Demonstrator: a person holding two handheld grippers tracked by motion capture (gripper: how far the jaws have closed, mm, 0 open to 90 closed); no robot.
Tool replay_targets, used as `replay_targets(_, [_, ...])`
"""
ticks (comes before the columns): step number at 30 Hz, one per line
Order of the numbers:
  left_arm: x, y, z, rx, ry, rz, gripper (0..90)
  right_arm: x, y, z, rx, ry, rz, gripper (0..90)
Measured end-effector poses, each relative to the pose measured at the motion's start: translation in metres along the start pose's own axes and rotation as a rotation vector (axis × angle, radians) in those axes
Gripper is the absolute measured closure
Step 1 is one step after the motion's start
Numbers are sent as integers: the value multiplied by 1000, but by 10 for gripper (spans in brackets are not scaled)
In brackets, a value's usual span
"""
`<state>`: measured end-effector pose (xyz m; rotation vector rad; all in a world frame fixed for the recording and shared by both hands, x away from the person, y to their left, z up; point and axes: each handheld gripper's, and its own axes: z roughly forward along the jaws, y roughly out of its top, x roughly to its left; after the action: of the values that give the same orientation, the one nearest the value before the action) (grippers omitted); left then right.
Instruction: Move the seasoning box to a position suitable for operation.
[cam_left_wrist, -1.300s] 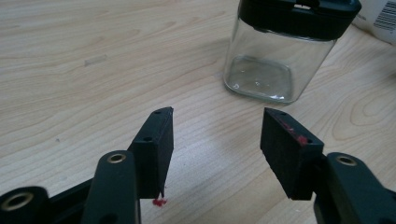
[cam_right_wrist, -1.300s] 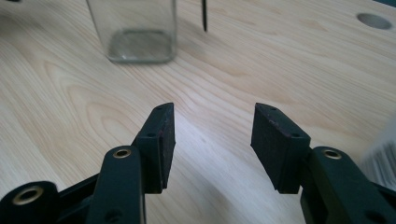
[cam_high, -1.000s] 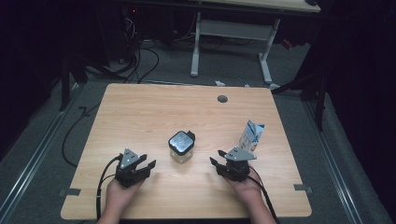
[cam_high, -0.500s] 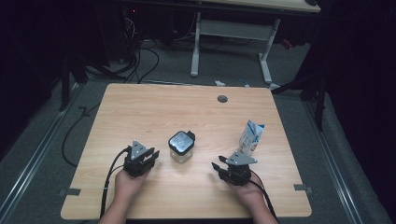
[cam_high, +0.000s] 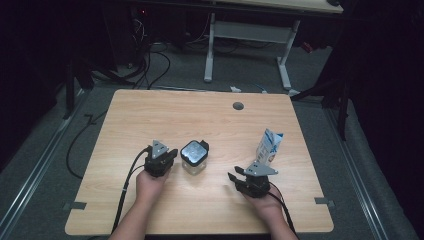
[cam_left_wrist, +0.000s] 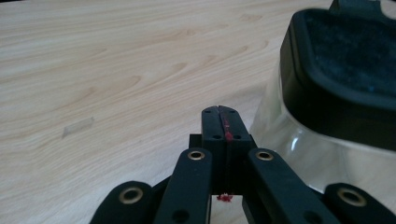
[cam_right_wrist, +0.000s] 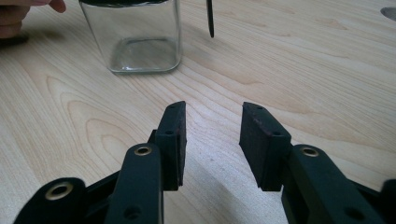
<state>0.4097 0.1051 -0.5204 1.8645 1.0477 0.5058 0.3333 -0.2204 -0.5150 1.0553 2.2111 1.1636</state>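
Note:
A square glass jar (cam_high: 194, 156) with a black lid stands at the table's front middle. My left gripper (cam_high: 170, 155) sits just left of it. In the left gripper view its jaws (cam_left_wrist: 219, 112) have just been closing and are now shut with nothing between them, while the jar (cam_left_wrist: 303, 140) and its lid (cam_left_wrist: 345, 60) rise close at the right. My right gripper (cam_high: 236, 173) rests to the jar's right, pointing at it. Its jaws (cam_right_wrist: 212, 112) stand open over bare wood after closing a little, with the jar (cam_right_wrist: 135, 42) farther ahead.
A blue and white carton (cam_high: 269, 146) stands upright just behind the right gripper. The wooden table (cam_high: 200, 115) has a round cable hole (cam_high: 238, 106) near its far edge. Cables trail from both grippers off the front edge. A hand (cam_right_wrist: 18, 14) shows beside the jar.
My left gripper has moved right, up to the jar's side, and its jaws have gone from apart to shut. The right hand has stayed almost in place.

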Motion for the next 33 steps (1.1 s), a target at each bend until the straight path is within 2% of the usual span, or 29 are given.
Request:
replay_targets(4, [1, 5, 6, 1, 1, 6, 900, 0, 0, 0, -2, -3, 1, 622])
replay_targets(7, [3, 8, 8, -16, -6, -21, 900, -1, 0, -1, -4, -4, 2, 621])
replay_targets(9, [3, 8, 9, -19, -11, -24, 900, -1, -1, -1, -6, -4, 5, 621])
replay_targets(33, [-7, 7, 6, -26, -75, 8, 900, 0, -3, 2, -2, 0, 0, 598])
